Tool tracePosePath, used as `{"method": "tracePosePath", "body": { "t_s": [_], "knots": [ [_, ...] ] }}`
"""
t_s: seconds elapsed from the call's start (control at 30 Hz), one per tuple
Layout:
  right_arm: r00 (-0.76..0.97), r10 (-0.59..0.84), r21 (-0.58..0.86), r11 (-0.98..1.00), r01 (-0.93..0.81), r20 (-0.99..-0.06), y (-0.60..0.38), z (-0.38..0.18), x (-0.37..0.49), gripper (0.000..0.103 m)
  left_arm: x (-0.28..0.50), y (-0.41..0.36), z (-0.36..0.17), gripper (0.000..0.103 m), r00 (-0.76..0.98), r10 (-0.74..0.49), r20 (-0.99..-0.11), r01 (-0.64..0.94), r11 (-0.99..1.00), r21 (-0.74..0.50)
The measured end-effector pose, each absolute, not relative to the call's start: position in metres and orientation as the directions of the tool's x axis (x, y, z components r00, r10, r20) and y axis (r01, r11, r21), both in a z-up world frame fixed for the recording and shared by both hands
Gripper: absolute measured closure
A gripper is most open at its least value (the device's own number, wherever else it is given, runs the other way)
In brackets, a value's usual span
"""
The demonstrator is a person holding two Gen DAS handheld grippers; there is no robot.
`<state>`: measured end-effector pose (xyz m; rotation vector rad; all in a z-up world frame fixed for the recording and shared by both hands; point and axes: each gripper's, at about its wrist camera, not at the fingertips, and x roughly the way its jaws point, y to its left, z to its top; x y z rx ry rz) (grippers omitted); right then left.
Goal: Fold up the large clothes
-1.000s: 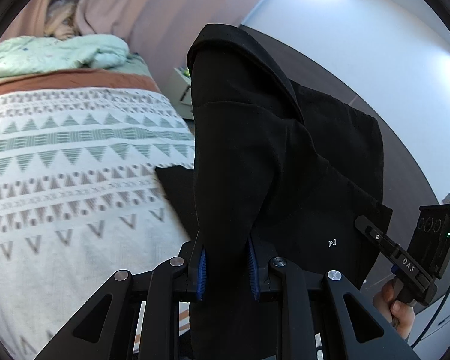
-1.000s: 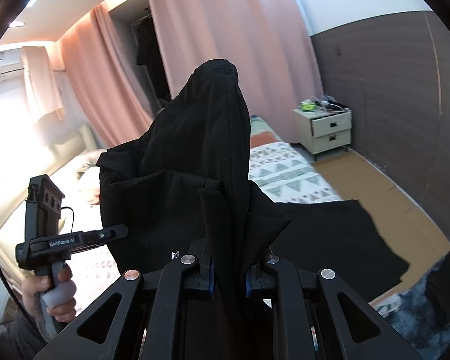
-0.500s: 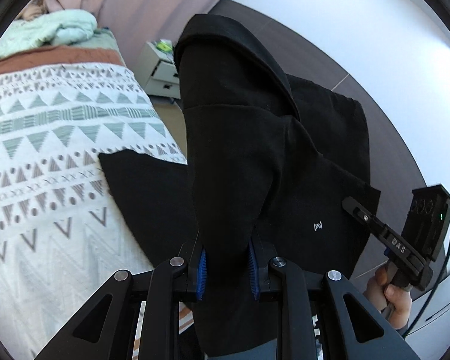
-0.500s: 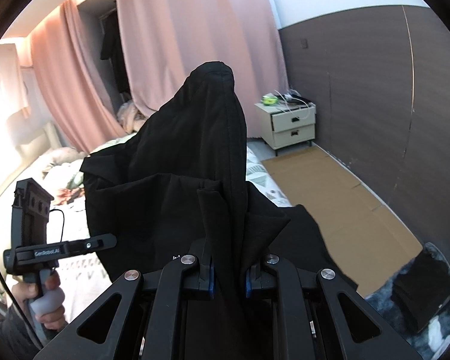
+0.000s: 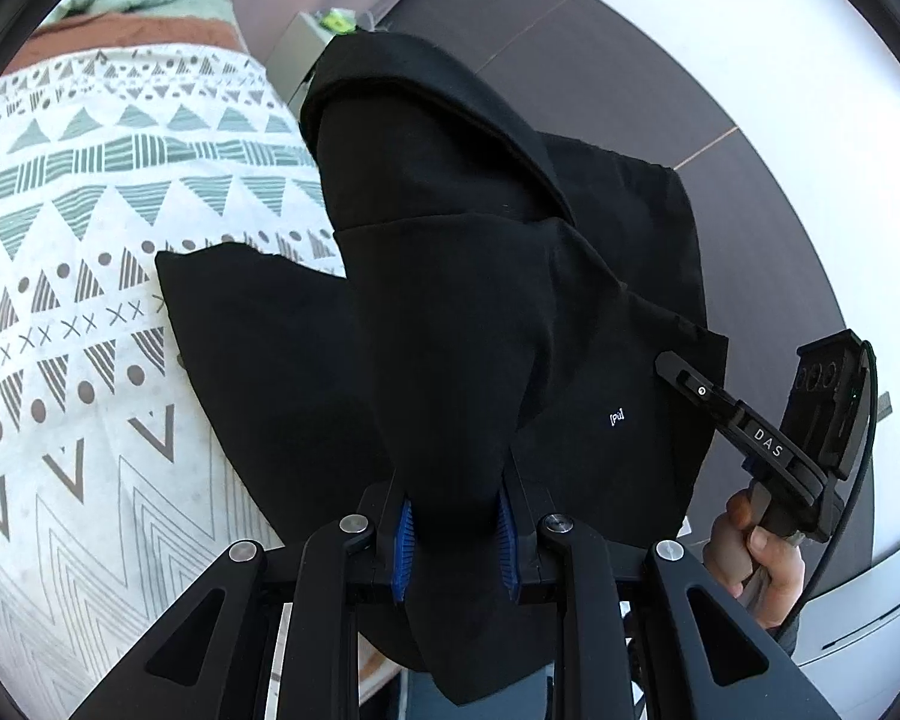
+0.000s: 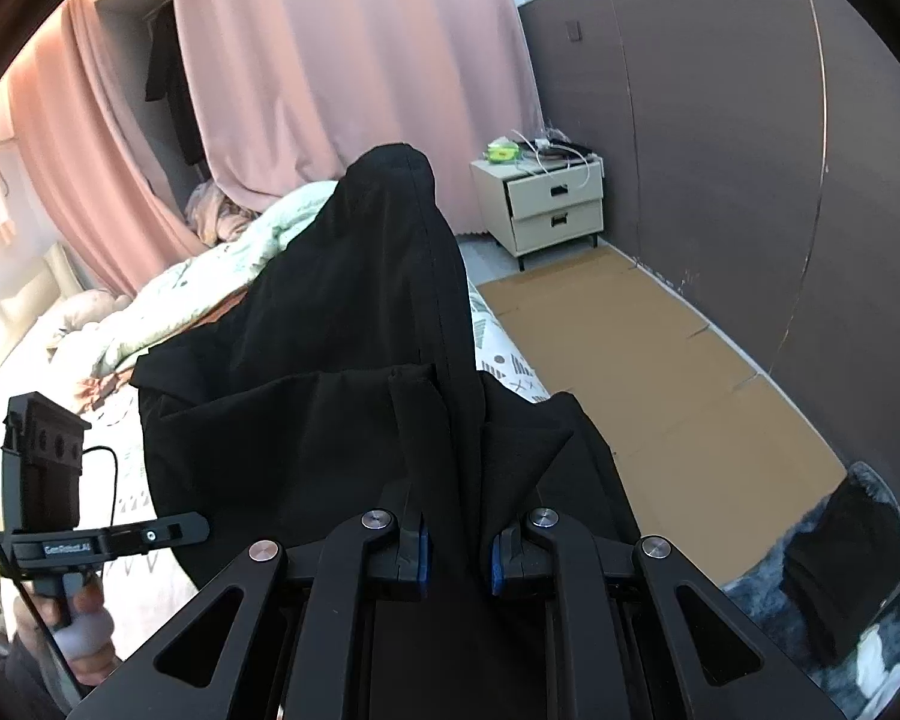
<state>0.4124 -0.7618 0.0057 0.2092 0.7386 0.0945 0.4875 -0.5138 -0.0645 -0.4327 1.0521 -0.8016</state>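
Over the bed with the white, grey-green triangle-patterned cover: large black fabric garment held up between both grippers, its lower part spread flat on the cover near the bed's edge. Left gripper: jaws closed on a bunched fold of the garment, blue pads pressing either side, cloth draping forward over the fingers. Small white logo on the fabric, right of the left grip. Right gripper: jaws closed tight on a narrower seam fold of the same garment. A hand grips the right tool's handle; another hand holds the left tool. Beyond: pale green crumpled duvet, pink curtains, cream two-drawer nightstand, brown cardboard sheets on the floor.
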Motion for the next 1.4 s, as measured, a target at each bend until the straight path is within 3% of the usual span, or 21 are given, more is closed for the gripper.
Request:
{"method": "tracePosePath", "body": {
  "t_s": [0.23, 0.43, 0.57, 0.9, 1.1, 1.17, 1.2, 1.27, 1.4],
  "knots": [
    [0.683, 0.141, 0.202, 0.979, 0.01, -0.717, -0.768, -0.031, 0.456, 0.089, 0.521, -0.524, -0.106, 0.078, 0.25, -0.729, -0.637, 0.342, 0.682, -0.646],
    [0.6, 0.127, 0.185, 0.982, 0.037, -0.79, -0.778, -0.095, 0.498, 0.089, 0.547, -0.528, -0.151, 0.078, 0.222, -0.699, -0.68, 0.284, 0.714, -0.64],
    [0.564, 0.125, 0.182, 0.982, 0.046, -0.816, -0.784, -0.123, 0.516, 0.089, 0.555, -0.527, -0.168, 0.071, 0.228, -0.683, -0.694, 0.266, 0.729, -0.631],
    [0.484, 0.074, 0.121, 0.99, 0.067, -0.872, -0.794, -0.158, 0.548, 0.089, 0.547, -0.496, -0.122, 0.068, 0.368, -0.651, -0.664, 0.302, 0.759, -0.576],
    [0.431, 0.075, 0.138, 0.984, 0.116, -0.899, -0.808, -0.185, 0.562, 0.088, 0.56, -0.512, -0.128, 0.067, 0.331, -0.635, -0.698, 0.336, 0.77, -0.542],
    [0.422, 0.072, 0.15, 0.976, 0.155, -0.904, -0.814, -0.189, 0.566, 0.077, 0.563, -0.514, -0.127, 0.064, 0.333, -0.64, -0.692, 0.341, 0.766, -0.545],
    [0.419, 0.063, 0.148, 0.974, 0.174, -0.906, -0.817, -0.19, 0.567, 0.072, 0.564, -0.515, -0.126, 0.058, 0.335, -0.636, -0.696, 0.341, 0.77, -0.539],
    [0.416, 0.026, 0.127, 0.968, 0.218, -0.909, -0.823, -0.187, 0.564, 0.048, 0.564, -0.518, -0.122, 0.055, 0.335, -0.625, -0.705, 0.336, 0.778, -0.531],
    [0.477, 0.04, 0.187, 0.946, 0.266, -0.878, -0.837, -0.162, 0.534, 0.045, 0.57, -0.519, -0.132, 0.055, 0.324, -0.628, -0.707, 0.343, 0.775, -0.531]
  ]
}}
